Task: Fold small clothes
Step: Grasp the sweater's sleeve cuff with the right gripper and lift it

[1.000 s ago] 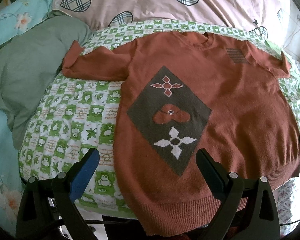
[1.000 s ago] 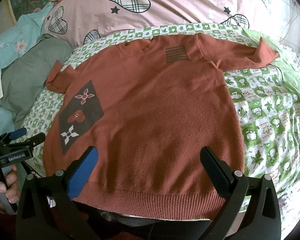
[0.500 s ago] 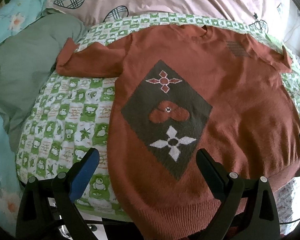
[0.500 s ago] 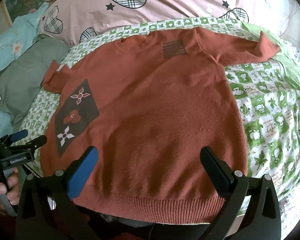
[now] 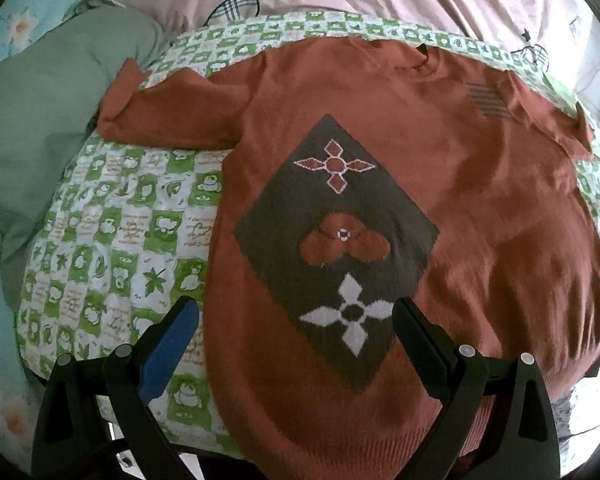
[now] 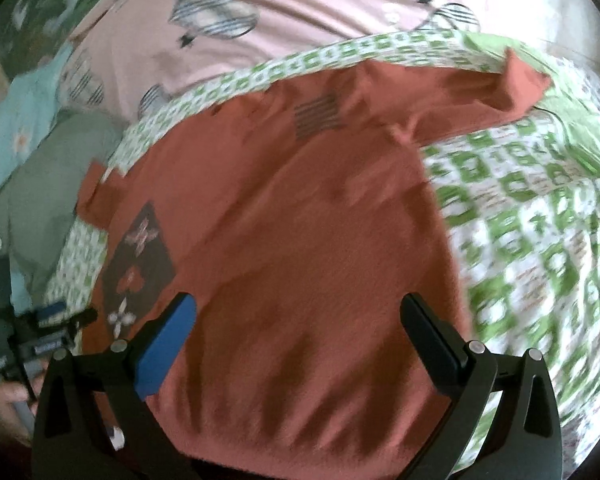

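The sweater (image 5: 380,240) lies flat on the bed (image 5: 132,240), right ahead of each hand-held gripper. Left hand-held gripper (image 5: 296,332) and right hand-held gripper (image 6: 298,328) are wide open, holding nothing. A pinch might catch the bedsheet too, or only one layer.

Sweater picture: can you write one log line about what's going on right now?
sweater: flat, unfolded on checked sheet | left gripper: open, above hem, holding nothing | right gripper: open, above sweater, holding nothing | fold: not started
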Motion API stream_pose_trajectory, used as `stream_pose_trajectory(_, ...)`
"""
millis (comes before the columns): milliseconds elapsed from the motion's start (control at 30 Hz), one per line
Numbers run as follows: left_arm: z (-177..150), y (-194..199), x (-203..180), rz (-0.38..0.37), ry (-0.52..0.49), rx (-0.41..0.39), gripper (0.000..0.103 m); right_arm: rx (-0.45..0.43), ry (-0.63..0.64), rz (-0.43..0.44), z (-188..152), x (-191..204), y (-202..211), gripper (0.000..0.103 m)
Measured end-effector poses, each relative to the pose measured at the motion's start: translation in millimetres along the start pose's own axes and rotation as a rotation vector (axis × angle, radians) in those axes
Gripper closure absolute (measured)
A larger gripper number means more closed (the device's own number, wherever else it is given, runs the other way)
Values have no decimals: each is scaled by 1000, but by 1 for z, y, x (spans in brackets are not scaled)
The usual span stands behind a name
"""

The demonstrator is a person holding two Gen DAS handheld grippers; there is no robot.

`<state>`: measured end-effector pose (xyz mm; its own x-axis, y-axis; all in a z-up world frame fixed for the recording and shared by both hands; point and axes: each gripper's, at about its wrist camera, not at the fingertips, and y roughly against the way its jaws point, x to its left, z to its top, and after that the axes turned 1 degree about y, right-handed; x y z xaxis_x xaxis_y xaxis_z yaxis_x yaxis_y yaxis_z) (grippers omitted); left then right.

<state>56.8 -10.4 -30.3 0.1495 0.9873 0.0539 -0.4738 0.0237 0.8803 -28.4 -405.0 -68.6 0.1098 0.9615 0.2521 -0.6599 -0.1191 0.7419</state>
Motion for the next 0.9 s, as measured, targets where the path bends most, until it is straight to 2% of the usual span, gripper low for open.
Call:
stream_pose_trajectory(100,7,-5,-3,-4,-3,5,5,-34,-58,-29,20,-32,2,1)
stream_pose_trajectory(233,15,-12,-9,-1,-8,15,5,-99,-170,-2,49,-80,0,2)
stream_pose_trajectory(267,18,-15,-12,-7,-8,22,5,-126,-196,-13,59,-96,0,4)
stream_pose_trajectory(500,29,-29,-26,-15,-31,43,5,-220,-384,-68,120,-201,-23,39)
stream_pose_trajectory(600,37,-35,-29,-21,-34,43,5,-242,-511,-64,148,-254,-45,45)
stream_pose_trajectory(767,55,-51,-34,-24,-14,63,5,-289,-595,-120,185,-322,-72,51)
stream_pose_trajectory(900,63,-62,-40,-24,0,81,5,-323,-680,-104,208,-371,-101,51)
